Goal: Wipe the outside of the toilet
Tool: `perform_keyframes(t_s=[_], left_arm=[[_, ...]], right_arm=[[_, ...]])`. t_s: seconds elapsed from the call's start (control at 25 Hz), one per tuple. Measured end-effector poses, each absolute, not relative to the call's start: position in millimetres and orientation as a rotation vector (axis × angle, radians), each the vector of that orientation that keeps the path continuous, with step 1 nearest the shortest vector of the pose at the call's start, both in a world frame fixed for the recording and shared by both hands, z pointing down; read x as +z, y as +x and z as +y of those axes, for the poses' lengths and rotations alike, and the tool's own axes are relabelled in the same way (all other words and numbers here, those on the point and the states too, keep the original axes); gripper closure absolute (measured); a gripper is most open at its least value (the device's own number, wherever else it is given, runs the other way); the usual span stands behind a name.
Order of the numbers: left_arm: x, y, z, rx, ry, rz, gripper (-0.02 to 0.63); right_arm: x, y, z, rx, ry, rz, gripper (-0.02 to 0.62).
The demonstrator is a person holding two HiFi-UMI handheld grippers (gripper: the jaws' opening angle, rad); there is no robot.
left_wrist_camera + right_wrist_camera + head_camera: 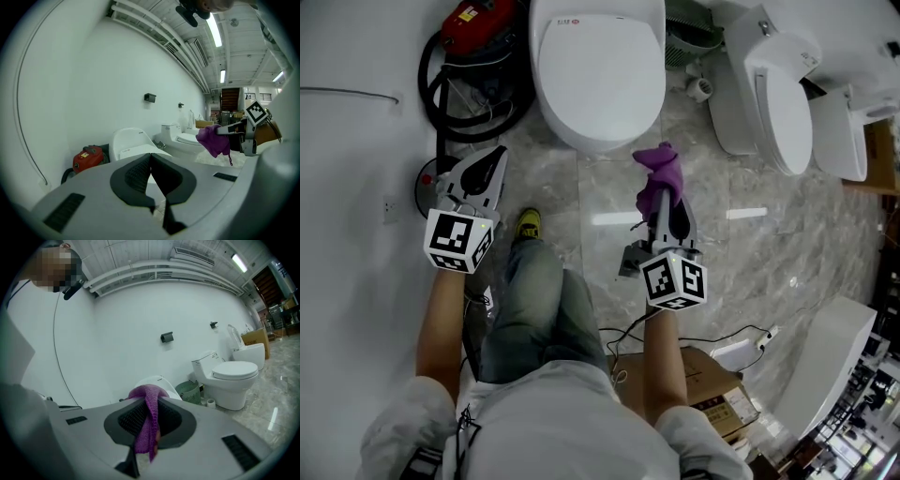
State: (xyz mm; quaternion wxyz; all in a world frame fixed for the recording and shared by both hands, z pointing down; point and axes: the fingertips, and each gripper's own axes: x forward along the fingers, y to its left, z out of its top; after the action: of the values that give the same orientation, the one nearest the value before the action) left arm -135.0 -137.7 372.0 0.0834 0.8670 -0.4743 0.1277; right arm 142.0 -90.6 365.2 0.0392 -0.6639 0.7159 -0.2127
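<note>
- Because the purple cloth (146,425) serves as the wiping tool, the right gripper (149,401) has its jaws pinched on it. A fold bunches above the jaw tips and the rest hangs down between the pads, which leaves a loose wad free to meet a surface.
- The right gripper is held out in front of the person and points towards the toilet (600,66). The toilet's closed lid and rounded front lie just beyond the cloth in the head view. Cloth and porcelain appear apart, so wiping contact is judged not yet made.
- The left gripper (151,158) has its jaws pressed together on nothing. It is held off to the left, near the wall (347,150), probably to leave the working side free.
- The toilet stands at the top of the head view, directly ahead of the person's leg (534,300).
- Left of the toilet is a red vacuum cleaner (478,21) with a coiled black hose (455,108) just beside the bowl. These likely hamper reach to that flank.
- Right of the toilet are a green basket (689,37) and a second toilet (769,94). The marble floor (769,234) between them suggests easier access on that side.
- By the person's right side, a cardboard box (712,375) and a loose cable (712,336) lie on the floor. They are a likely trip hazard when stepping back.
</note>
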Motion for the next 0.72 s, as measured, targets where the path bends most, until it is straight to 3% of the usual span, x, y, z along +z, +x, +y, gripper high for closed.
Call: perform_keyframes(t_s=[0.72], left_arm=[[493.0, -143.7, -135.3, 0.322, 2.653, -1.459, 0.592]], right_arm=[[487.5, 136.5, -86.7, -0.569, -1.966, 2.188, 0.538]])
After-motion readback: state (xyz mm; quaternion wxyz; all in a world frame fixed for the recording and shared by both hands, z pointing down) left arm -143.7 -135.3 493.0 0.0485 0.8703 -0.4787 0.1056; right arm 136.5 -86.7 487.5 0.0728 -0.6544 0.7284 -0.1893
